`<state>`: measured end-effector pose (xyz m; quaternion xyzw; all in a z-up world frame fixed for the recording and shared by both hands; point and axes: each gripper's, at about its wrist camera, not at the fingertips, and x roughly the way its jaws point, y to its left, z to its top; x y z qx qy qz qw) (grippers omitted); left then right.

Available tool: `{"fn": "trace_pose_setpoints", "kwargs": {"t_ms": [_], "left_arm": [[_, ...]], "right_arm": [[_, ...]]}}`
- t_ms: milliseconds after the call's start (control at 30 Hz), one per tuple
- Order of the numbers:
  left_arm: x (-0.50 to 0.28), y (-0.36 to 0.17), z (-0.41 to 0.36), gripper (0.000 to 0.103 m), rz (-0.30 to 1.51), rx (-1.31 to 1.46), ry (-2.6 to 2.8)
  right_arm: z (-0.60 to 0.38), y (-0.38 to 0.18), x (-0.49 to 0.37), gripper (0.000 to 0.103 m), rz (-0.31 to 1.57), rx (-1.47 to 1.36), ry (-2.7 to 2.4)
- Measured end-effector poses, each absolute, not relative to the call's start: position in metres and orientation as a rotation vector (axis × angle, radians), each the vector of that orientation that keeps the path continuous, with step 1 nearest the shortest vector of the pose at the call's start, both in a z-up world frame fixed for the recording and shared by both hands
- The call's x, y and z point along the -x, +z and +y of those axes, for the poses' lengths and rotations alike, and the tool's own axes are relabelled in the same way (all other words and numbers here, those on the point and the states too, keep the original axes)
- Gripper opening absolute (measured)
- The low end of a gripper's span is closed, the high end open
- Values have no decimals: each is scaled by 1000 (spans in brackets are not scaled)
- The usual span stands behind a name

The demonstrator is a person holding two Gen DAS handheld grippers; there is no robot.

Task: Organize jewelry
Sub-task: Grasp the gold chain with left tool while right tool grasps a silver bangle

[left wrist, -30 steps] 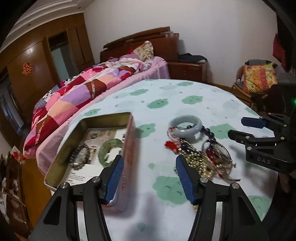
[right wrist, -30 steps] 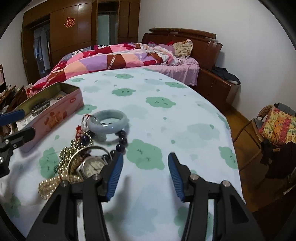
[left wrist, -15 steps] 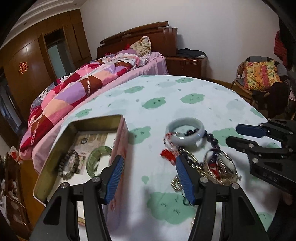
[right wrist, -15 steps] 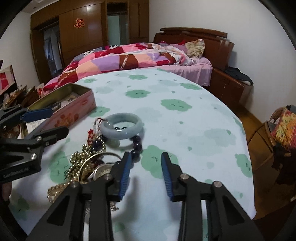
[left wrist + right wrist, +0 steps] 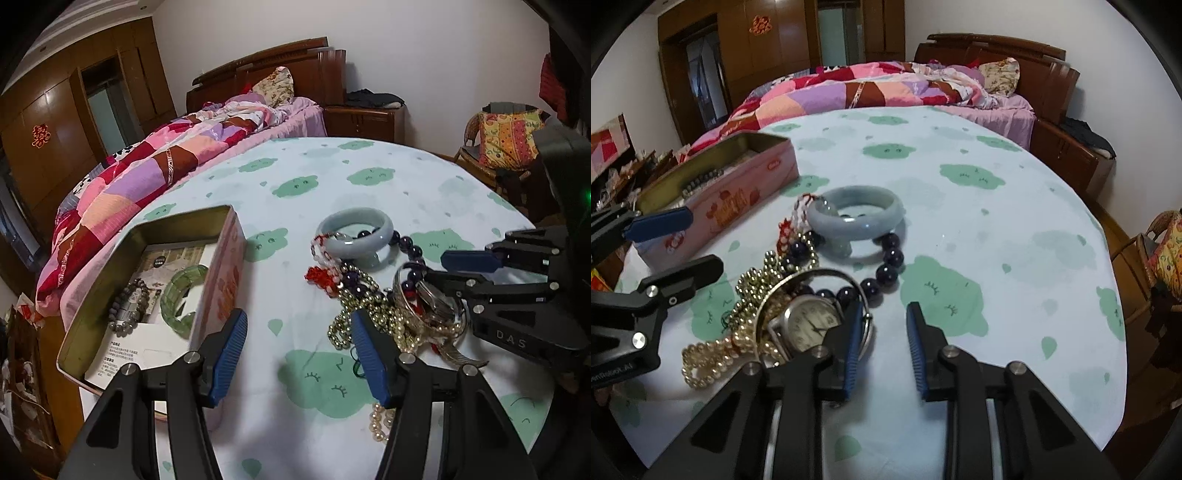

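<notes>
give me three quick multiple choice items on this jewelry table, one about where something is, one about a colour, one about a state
1. Where does the green bangle lie?
A. inside the pink tin
B. on the bed
C. on top of the watch

2. What colour is the jade bangle resting on the heap of jewelry?
A. bright red
B. pale blue-grey
C. black

3. How does the right claw stand?
A. clamped on the pearl string
B. gripping the tin's rim
C. jaws apart, with the rim of the silver ring round the watch at its left pad

Answers:
1. A, the left wrist view shows it in the tin beside a dark bead bracelet.
2. B, both views show it pale blue-grey.
3. C, a clear gap shows between the pads; the jaws have just been closing.
</notes>
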<state>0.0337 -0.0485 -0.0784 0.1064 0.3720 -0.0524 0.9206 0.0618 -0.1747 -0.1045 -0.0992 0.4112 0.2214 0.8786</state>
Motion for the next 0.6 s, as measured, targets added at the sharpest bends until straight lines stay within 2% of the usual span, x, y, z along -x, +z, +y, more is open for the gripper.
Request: {"fn": "trace_pose_setpoints", "kwargs": {"t_ms": [133,600], "left_arm": [[-34,-79,-48,59,763,-216,-106],[-30,-76,-48,59,754,-221,-128]], "right_arm": [[-170,-104,-58,11,851,230,482],[-201,-76,-49,8,746,144,416]]}}
